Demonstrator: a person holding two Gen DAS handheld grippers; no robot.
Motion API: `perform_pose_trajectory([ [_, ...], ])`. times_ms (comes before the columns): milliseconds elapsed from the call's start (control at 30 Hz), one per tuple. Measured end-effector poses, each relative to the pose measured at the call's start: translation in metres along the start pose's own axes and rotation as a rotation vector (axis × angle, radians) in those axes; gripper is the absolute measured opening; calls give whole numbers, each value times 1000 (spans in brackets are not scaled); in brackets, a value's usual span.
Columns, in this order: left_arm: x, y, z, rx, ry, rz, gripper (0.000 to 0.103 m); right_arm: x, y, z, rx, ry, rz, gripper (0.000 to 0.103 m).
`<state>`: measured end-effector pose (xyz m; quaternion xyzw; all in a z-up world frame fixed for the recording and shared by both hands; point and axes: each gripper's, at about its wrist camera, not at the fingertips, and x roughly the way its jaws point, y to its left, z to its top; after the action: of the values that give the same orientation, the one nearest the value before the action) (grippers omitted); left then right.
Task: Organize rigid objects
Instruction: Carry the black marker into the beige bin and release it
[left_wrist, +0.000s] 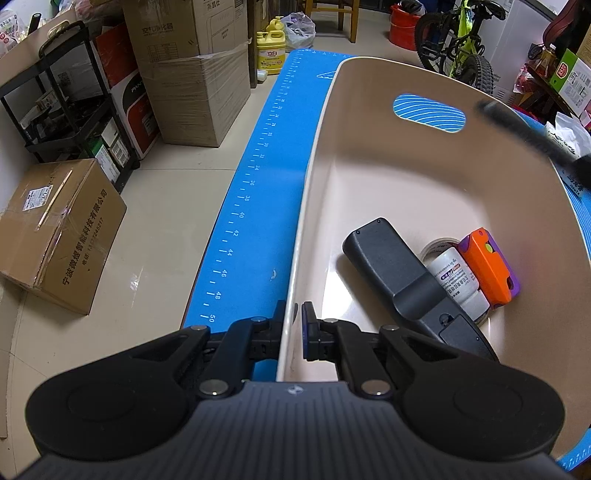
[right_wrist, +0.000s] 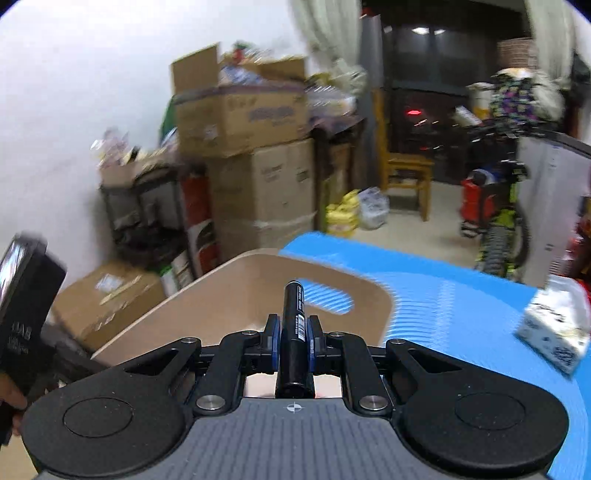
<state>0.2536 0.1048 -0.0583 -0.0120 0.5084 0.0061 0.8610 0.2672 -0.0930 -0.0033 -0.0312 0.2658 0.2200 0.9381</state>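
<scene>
Beige plastic bin (left_wrist: 388, 192) sits on the blue mat (left_wrist: 258, 192) covering the counter; in the left wrist view it fills the centre and right of the frame. Left of it: tiled floor, cardboard boxes (left_wrist: 59, 236) at mid-left, more stacked at upper left.

Left gripper (left_wrist: 293, 314) at bottom centre: fingers nearly closed, pinching the bin's near-left wall, one finger outside, one inside.

Inside the bin, lower right of that frame, left to right: dark grey remote-like device (left_wrist: 406, 284) lying diagonally, white bottle (left_wrist: 461, 280) on its side touching it, with a tape roll (left_wrist: 432, 251) partly hidden behind, then an orange and purple block (left_wrist: 491, 266) against the bottle. A blurred dark bar crosses the upper right corner above the rim; can't tell what it is.

Right wrist view, motion-blurred: left edge shows a dark handheld unit with a hand below it. Bin (right_wrist: 229, 291) at centre-left. Right gripper (right_wrist: 293, 332) at bottom centre, fingers narrow, clamped on a black cylinder (right_wrist: 293, 325) with a white label, pointing away from the camera, over the bin's near edge. White box (right_wrist: 554, 328) on the mat at far right.
</scene>
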Motion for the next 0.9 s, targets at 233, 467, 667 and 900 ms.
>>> perform_pose_trajectory([
  [233, 0, 0, 0, 1, 1, 1, 9, 36, 24, -16, -60, 148, 55, 25],
  [467, 0, 2, -1, -2, -1, 0, 9, 45, 18, -25, -40, 188, 70, 33],
  [667, -1, 2, -1, -4, -3, -4, 9, 22, -2, -10, -42, 75, 8, 57],
  [900, -3, 2, -1, -9, -9, -10, 9, 5, -52, 3, 33, -1, -115, 76],
])
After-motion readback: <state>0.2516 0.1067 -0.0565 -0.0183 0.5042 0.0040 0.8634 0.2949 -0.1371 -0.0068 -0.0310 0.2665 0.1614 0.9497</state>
